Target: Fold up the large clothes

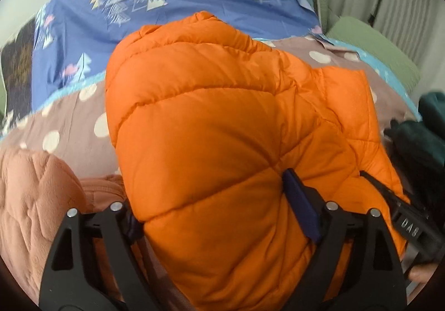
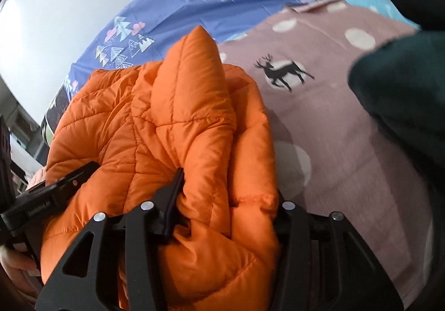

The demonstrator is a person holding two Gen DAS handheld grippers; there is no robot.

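Observation:
An orange quilted puffer jacket [image 1: 211, 127] lies bunched on the bed and fills the middle of the left wrist view. My left gripper [image 1: 219, 213] has its jaws on either side of a thick fold of the jacket and is shut on it. In the right wrist view the same jacket [image 2: 167, 130] is crumpled. My right gripper [image 2: 225, 202] is shut on a bunched edge of it. The right gripper also shows in the left wrist view [image 1: 400, 213] at the jacket's right edge. The left gripper shows in the right wrist view [image 2: 58, 185] at the left.
A mauve bedsheet with white dots [image 2: 342, 121] and a deer print [image 2: 281, 71] covers the bed. A blue tree-print cover [image 1: 180, 5] lies behind. A pink fleece garment [image 1: 33, 194] lies at left, a dark teal garment [image 2: 403, 74] at right, a green cushion [image 1: 375, 44] beyond.

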